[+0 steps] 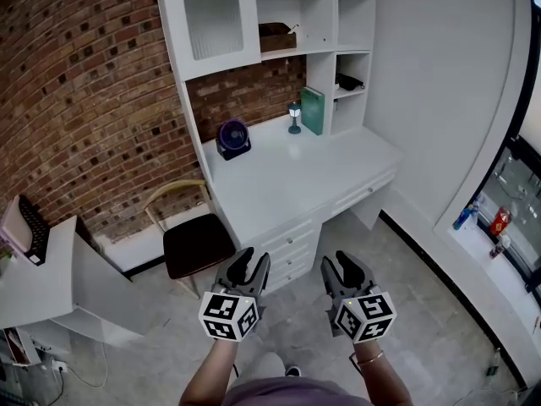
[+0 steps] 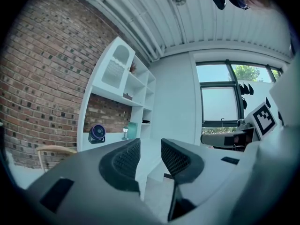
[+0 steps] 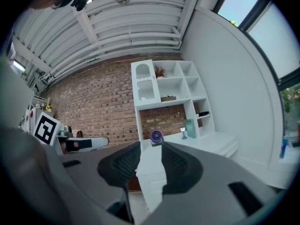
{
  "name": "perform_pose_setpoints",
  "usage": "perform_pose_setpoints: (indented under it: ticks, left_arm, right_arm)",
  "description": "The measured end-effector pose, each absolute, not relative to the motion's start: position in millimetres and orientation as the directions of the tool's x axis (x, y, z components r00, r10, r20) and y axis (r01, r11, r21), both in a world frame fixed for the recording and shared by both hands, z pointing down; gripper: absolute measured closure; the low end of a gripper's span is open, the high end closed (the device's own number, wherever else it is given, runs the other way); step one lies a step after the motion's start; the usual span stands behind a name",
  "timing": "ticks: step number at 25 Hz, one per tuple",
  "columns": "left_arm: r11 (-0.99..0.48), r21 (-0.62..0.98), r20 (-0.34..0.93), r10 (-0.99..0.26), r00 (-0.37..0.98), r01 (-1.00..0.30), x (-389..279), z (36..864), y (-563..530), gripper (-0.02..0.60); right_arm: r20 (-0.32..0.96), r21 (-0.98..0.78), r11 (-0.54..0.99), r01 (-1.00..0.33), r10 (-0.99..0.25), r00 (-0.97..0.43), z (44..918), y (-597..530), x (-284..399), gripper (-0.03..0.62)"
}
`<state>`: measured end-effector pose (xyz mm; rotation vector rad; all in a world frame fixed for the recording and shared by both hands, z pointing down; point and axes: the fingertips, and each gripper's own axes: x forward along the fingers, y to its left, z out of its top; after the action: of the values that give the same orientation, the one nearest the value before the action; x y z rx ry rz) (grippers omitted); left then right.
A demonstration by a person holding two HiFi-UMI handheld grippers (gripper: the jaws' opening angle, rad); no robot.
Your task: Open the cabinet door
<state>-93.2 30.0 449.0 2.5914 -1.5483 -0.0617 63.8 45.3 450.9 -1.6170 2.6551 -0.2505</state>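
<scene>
Facing cabinet door [image 1: 211, 24] | ceiling [image 2: 187, 18]: gripper views only | shoe [image 1: 292, 370]: head view

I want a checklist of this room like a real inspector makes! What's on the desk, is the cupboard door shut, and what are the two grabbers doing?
Surface: white desk, mostly bare, drawers shut.
Job's things: cabinet door, upper left of the shelf unit, shut.
Clutter: purple fan, small lamp and green book on the desk; chair at its left end.
Grippers: left gripper and right gripper both open, empty, well short of the door.
Cables: what looks like a thin cable on the floor, lower left.
Surroundings: brick wall, window at the right, tiled floor.
</scene>
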Motion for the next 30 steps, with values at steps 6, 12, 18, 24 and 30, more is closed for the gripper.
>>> perform_pose_setpoints:
  ticks: [6, 12, 18, 24, 30]
  left_arm:
    - [-0.467, 0.101, 0.033, -0.881, 0.472, -0.878, -95, 449, -1, 0.431]
    - [-0.467, 0.077, 0.0, -0.883, 0.469, -0.881, -104, 438, -62, 0.426]
    - [-0.454, 0.044, -0.033, -0.891, 0.453, -0.89, -123, 418, -139, 0.419]
    - [-0.455, 0.003, -0.082, -0.887, 0.454, -0.89, -141, 389, -206, 0.417]
    - [-0.465, -0.034, -0.145, -0.874, 0.464, -0.885, -152, 353, -259, 0.417]
  right_arm:
    - [0.056, -0.161, 0.467, -0.869, -0.875, -0.481, 452, 16, 59, 0.448]
    - [0.045, -0.137, 0.469, -0.872, -0.877, -0.479, 447, -40, 52, 0.442]
    - [0.015, -0.111, 0.489, -0.865, -0.87, -0.493, 429, -116, 33, 0.441]
    - [-0.04, -0.075, 0.503, -0.861, -0.864, -0.501, 397, -184, 11, 0.441]
    - [-0.078, -0.051, 0.507, -0.86, -0.861, -0.503, 372, -241, -3, 0.441]
